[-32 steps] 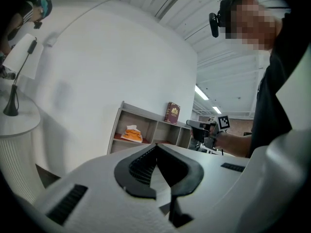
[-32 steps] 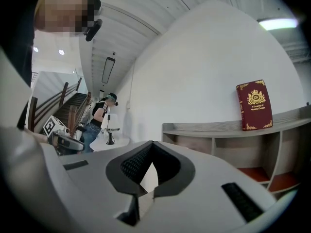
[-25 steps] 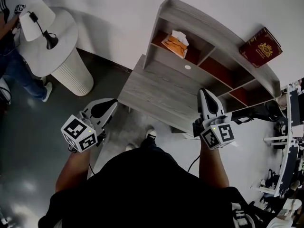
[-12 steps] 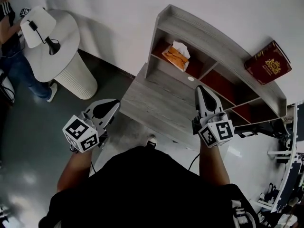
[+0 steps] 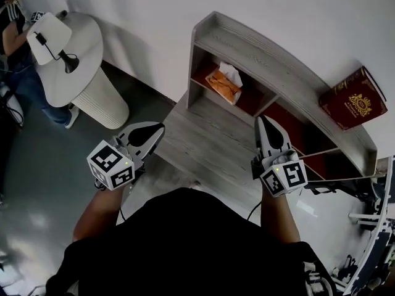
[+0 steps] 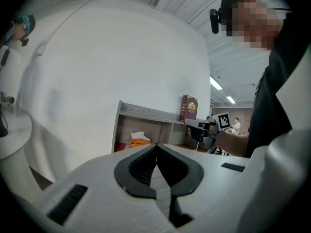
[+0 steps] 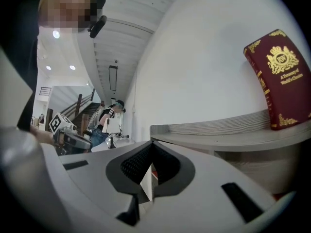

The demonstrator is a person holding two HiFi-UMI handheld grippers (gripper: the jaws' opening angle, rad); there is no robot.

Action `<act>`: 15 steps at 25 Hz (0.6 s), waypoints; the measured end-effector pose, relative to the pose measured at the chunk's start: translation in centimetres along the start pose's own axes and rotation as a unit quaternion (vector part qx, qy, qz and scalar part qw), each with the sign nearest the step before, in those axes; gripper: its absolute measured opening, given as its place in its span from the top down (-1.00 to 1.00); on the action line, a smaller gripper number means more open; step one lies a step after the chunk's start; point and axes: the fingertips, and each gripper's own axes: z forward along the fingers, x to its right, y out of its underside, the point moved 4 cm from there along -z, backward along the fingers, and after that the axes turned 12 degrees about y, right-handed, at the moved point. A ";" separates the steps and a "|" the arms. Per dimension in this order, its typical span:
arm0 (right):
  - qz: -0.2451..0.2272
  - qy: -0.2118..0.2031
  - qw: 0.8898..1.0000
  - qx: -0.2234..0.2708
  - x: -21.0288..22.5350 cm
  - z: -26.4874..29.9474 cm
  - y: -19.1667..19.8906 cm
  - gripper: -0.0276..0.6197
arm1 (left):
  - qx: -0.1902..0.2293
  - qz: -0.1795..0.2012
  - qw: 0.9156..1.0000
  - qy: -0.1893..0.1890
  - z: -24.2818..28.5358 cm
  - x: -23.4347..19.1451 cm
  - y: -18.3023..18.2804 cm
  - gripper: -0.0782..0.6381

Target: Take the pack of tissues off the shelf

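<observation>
An orange pack of tissues (image 5: 224, 82) with a white tissue sticking out lies in the left compartment of the grey wooden shelf (image 5: 265, 57); the left gripper view shows the pack (image 6: 139, 141) beyond the jaws. My left gripper (image 5: 159, 128) hovers off the desk's left edge, shut and empty. My right gripper (image 5: 261, 119) hangs over the desk in front of the shelf's middle divider, to the right of the pack, shut with nothing in it. In their own views the left gripper (image 6: 156, 146) and right gripper (image 7: 151, 145) have jaw tips touching.
A dark red book (image 5: 356, 98) stands on the shelf's top at the right. A grey desk surface (image 5: 203, 140) lies below the shelf. A round white table (image 5: 80, 54) with a lamp (image 5: 46, 36) stands left, with a person (image 5: 15, 48) beside it.
The view has shifted so the shelf sits slightly lower and closer. Both grippers edged forward toward the desk; the left one rose a little. Jaws stayed shut.
</observation>
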 end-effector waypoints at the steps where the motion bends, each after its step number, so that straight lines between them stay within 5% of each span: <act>1: -0.004 -0.005 1.000 0.001 0.3 0.0 0.0 0.89 | -0.003 0.002 1.000 0.001 0.8 0.1 -0.1 0.73; 15: -0.026 -0.018 0.999 -0.004 1.6 1.0 0.4 0.89 | -0.033 0.008 0.999 0.019 4.8 -0.1 0.3 0.73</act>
